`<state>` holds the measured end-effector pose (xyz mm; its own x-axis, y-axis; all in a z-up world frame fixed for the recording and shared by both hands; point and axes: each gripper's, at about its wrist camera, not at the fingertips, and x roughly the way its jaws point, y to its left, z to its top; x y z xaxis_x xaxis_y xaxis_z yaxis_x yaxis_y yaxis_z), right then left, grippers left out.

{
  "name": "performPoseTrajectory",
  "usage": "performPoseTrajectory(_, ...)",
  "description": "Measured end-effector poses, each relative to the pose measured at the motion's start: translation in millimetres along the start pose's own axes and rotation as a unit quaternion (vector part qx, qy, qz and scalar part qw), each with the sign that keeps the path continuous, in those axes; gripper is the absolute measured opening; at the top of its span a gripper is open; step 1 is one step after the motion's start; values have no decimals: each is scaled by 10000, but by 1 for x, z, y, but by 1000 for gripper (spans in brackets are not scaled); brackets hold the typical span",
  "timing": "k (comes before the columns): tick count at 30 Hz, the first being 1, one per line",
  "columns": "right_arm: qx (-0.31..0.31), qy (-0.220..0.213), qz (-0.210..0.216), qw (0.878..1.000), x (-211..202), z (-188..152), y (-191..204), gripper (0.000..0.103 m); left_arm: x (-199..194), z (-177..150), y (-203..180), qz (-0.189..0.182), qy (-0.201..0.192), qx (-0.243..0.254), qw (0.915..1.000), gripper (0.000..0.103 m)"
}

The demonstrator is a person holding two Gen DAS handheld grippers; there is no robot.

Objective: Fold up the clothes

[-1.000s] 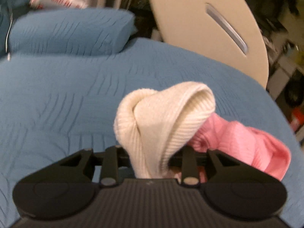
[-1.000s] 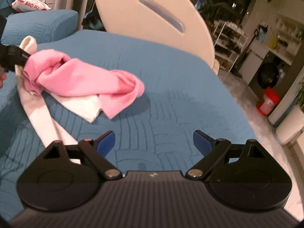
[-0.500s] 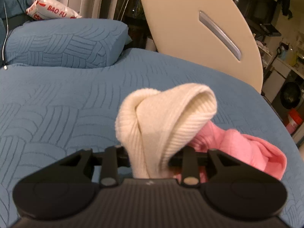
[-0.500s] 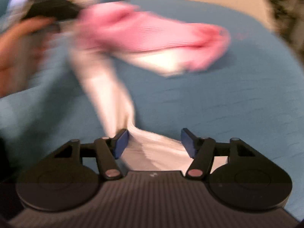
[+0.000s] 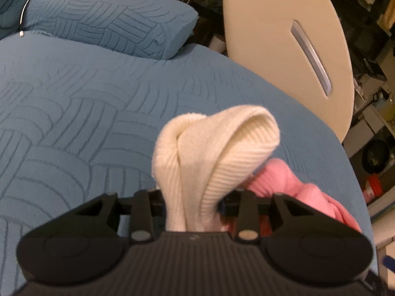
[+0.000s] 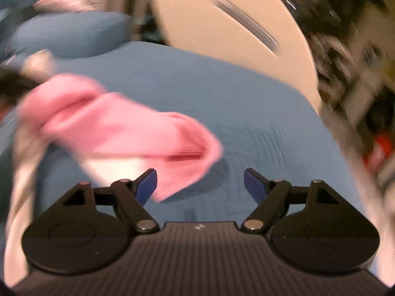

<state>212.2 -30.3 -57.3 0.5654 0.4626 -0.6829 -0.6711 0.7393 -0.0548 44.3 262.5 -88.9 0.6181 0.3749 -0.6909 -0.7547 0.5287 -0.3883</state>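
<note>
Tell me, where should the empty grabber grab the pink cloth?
Probably the loose pink corner nearest the right hand-held gripper, coming straight ahead and low over the blue bedcover. That end of the pink cloth hangs free with a thin edge, while its far end is bunched at the left hand-held gripper with the cream cloth.

The cream ribbed garment (image 5: pixel 214 157) stands bunched upright, its ribbed cuff curling open at the top, with a blurred pale strip trailing down toward the bed (image 5: pixel 74 103). The pink knit garment (image 6: pixel 128 133) is tangled with it, one end raised, the rest draping across onto the blue quilted bed.
</note>
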Motion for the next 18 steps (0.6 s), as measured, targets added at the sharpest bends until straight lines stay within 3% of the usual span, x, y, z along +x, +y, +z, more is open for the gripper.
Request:
performPoseTrajectory(2,826,241,223,9960,25,1,-16,80,1,-1,-1,9,-11,36,10000,38)
performPoseTrajectory(4,2149,564,877,9710,56,-9,-34,81,1,0,0,-10,-5,75,10000,38)
performPoseTrajectory(5,2551,615,1047,9593,65,-11,-39,76,1,0,1,-20,3,75,10000,38)
performPoseTrajectory(6,2508,491,931,9623,63,-9,-37,17,2,0,2,-40,23,52,10000,39)
performPoseTrajectory(7,2333,336,721,9691,55,-4,-36,9,3,1,4,-58,42,22,10000,39)
performPoseTrajectory(9,2079,-131,302,9776,32,5,-38,7,5,2,6,-73,74,-24,9999,39)
performPoseTrajectory(11,2200,-1206,-104,9680,-22,9,-63,7,7,3,7,-104,118,-69,9999,41)
performPoseTrajectory(14,2435,-2522,-769,9334,-111,3,-104,7,7,4,6,-143,159,-93,9997,45)
performPoseTrajectory(16,2443,-3295,-1363,9017,-182,-6,-135,7,5,3,4,-235,144,-100,9996,58)
performPoseTrajectory(18,2300,-3572,-1965,8837,-222,-16,-156,7,1,2,-1,-376,94,-38,9992,76)
